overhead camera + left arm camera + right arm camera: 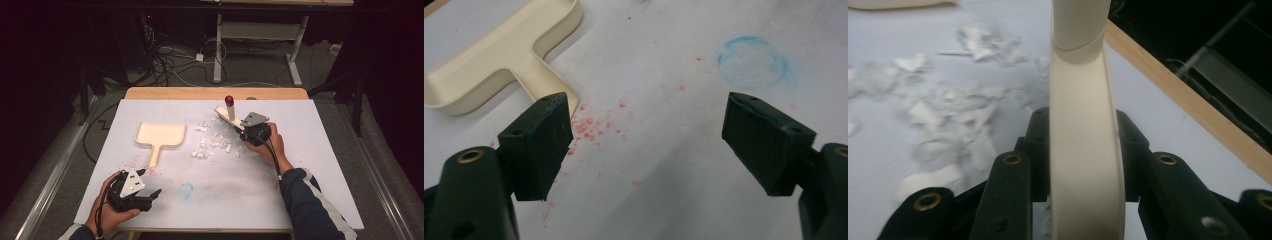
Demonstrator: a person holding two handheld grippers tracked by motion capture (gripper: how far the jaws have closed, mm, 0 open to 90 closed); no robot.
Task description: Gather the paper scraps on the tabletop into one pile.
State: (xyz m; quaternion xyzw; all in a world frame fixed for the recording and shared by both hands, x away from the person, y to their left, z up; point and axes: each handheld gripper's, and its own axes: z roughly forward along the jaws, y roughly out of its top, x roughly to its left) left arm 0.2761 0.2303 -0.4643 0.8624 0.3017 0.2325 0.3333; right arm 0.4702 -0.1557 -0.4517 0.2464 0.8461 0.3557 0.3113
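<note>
Our right tongs (243, 131) are clamped on the cream handle of a brush (229, 111) with a red end, held over the far-right part of the table (300, 165). White scraps (215, 142) lie just beside it, between the brush and the cream dustpan (159, 136). Our left tongs (150, 182) stand wide apart, empty, near the dustpan handle, above red specks (591, 127) and a blue ring mark (751, 62).

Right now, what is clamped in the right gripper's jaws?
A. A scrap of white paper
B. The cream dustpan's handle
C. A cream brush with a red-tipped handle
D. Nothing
C: the right gripper is shut on the cream brush, whose red-tipped handle rises beside the white paper scraps; the dustpan lies apart, untouched.
</note>
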